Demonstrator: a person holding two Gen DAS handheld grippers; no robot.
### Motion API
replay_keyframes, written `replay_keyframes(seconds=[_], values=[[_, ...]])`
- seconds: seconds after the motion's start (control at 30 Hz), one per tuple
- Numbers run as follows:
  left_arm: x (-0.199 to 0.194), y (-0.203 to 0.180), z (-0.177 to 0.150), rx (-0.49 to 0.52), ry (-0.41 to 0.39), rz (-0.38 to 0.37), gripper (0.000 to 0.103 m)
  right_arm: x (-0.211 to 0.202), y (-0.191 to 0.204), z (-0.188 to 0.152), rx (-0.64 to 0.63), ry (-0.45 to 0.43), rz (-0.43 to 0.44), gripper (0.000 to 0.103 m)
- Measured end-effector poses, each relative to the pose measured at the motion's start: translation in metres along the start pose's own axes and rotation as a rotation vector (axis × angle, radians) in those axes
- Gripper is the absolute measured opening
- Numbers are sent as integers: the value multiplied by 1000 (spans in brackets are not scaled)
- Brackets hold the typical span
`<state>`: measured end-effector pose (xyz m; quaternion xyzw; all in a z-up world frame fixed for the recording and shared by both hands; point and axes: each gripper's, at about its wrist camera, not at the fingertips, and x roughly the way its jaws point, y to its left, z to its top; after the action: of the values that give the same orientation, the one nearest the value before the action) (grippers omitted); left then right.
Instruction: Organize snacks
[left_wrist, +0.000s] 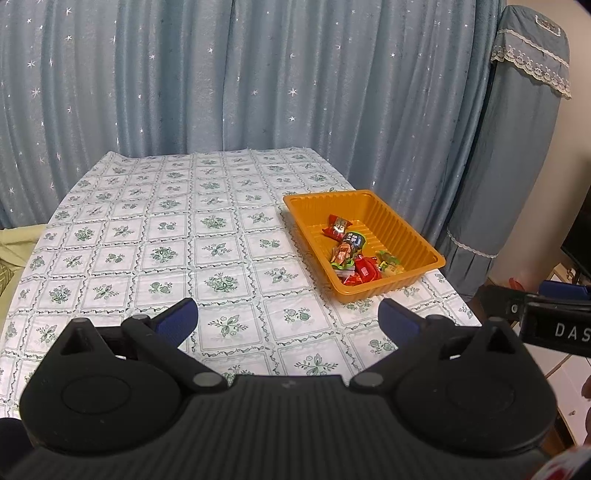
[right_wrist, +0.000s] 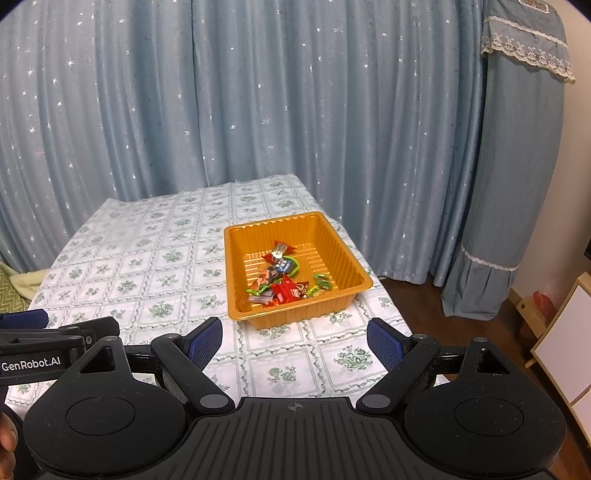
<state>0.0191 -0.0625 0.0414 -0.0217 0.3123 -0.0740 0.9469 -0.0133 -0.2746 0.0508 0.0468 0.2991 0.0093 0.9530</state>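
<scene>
Resting place: an orange tray (right_wrist: 236, 295) sits on the table (right_wrist: 147, 280), toward its right side, on a floral checked cloth.
Snacks: wrapped snacks (right_wrist: 284, 282) lie heaped inside the tray, mostly at its near end; red, green and orange wrappers show.
Left gripper (left_wrist: 288, 314): jaws spread wide, nothing between them, poised over the near edge of the table, left of the tray.
Right gripper (right_wrist: 295, 338): jaws spread wide, nothing between them, just short of the tray's near wall.
Backdrop: blue curtain (right_wrist: 258, 110) with small stars behind the table.
</scene>
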Motion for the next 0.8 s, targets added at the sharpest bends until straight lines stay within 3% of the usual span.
replay_keyframes(seconds=[0.8], values=[[-2, -1, 1, -7, 0, -3, 103, 1, 2, 0, -1, -2, -3, 85]])
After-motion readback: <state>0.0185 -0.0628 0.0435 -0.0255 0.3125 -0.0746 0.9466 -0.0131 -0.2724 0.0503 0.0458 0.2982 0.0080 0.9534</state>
